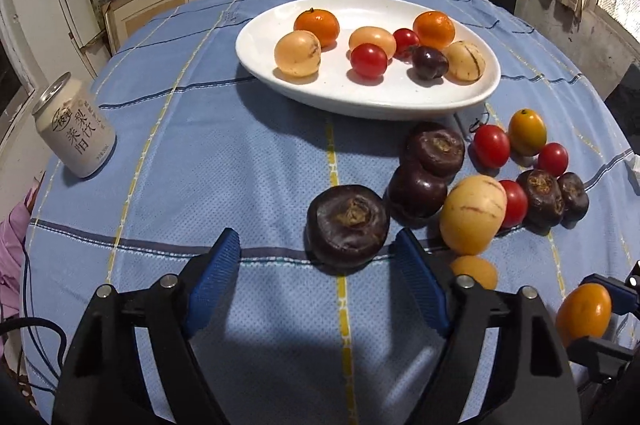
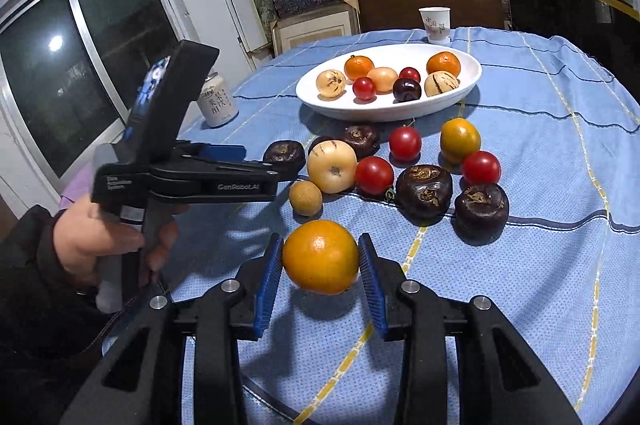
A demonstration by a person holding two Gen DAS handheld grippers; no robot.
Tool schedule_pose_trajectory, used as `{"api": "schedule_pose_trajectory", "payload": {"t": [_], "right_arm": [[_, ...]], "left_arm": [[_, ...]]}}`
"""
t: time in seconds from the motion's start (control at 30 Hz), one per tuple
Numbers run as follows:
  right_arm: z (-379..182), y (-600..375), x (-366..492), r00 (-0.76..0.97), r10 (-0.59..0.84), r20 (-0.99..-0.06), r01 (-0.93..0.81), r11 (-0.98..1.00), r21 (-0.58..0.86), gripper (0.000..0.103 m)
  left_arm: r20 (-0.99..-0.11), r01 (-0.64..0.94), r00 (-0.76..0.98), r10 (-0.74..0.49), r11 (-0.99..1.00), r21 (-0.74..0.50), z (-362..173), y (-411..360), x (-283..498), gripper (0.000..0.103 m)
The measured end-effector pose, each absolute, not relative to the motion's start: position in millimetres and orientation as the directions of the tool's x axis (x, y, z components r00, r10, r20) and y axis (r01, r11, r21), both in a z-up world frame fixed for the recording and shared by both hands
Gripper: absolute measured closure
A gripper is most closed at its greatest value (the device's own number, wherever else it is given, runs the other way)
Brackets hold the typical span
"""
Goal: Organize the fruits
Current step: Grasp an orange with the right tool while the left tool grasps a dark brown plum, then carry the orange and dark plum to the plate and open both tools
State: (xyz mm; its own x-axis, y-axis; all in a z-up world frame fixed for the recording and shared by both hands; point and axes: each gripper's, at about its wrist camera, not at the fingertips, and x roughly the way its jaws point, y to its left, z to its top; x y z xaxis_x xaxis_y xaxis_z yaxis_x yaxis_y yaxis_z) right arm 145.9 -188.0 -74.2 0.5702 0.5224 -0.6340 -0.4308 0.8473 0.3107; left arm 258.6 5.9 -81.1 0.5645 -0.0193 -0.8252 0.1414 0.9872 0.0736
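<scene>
Here the orange (image 2: 321, 256) sits clamped between right tongs (image 2: 321, 263).

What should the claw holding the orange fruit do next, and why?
Probably lift it and carry it toward the white plate. The right claw is already shut on the orange fruit, other fruits already lie on that plate, and bare room shows at its front.

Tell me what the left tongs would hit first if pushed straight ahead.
Most likely the dark round fruit lying just beyond the open left tongs, slightly right of their centre line. Depth is hard to judge, so they may meet the blue cloth first.
</scene>
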Motion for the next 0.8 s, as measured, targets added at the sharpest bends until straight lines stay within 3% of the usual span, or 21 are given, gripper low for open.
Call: {"api": "schedule_pose_trajectory", "payload": {"t": [0.17, 0.23, 0.27, 0.3, 0.8], "right_arm": [[-73.3, -190.3, 144.1, 0.572, 0.531, -0.625, -0.431, 0.843, 0.322, 0.064], [-73.3, -191.7, 144.4, 0.573, 0.535, -0.621, -0.43, 0.841, 0.329, 0.064], [-73.4, -192.2, 144.4, 0.572, 0.537, -0.62, -0.429, 0.84, 0.333, 0.064], [-73.6, -192.5, 144.4, 0.572, 0.538, -0.62, -0.428, 0.84, 0.333, 0.064], [-72.5, -191.9, 143.8, 0.581, 0.529, -0.619, -0.426, 0.845, 0.323, 0.064]], "left_arm": [[-0.819, 0.133, 0.574, -0.012, 0.988, 0.079, -85.4, 6.0, 265.8, 0.025], [-0.811, 0.14, 0.585, -0.033, 0.988, 0.061, -83.8, 6.4, 264.8, 0.043], [-0.814, 0.148, 0.58, -0.04, 0.987, 0.057, -84.2, 6.0, 264.5, 0.059], [-0.814, 0.152, 0.579, -0.049, 0.987, 0.049, -83.7, 5.7, 263.7, 0.062], [-0.774, 0.195, 0.607, -0.182, 0.978, -0.077, -56.1, 21.7, 213.7, 0.062]]}}
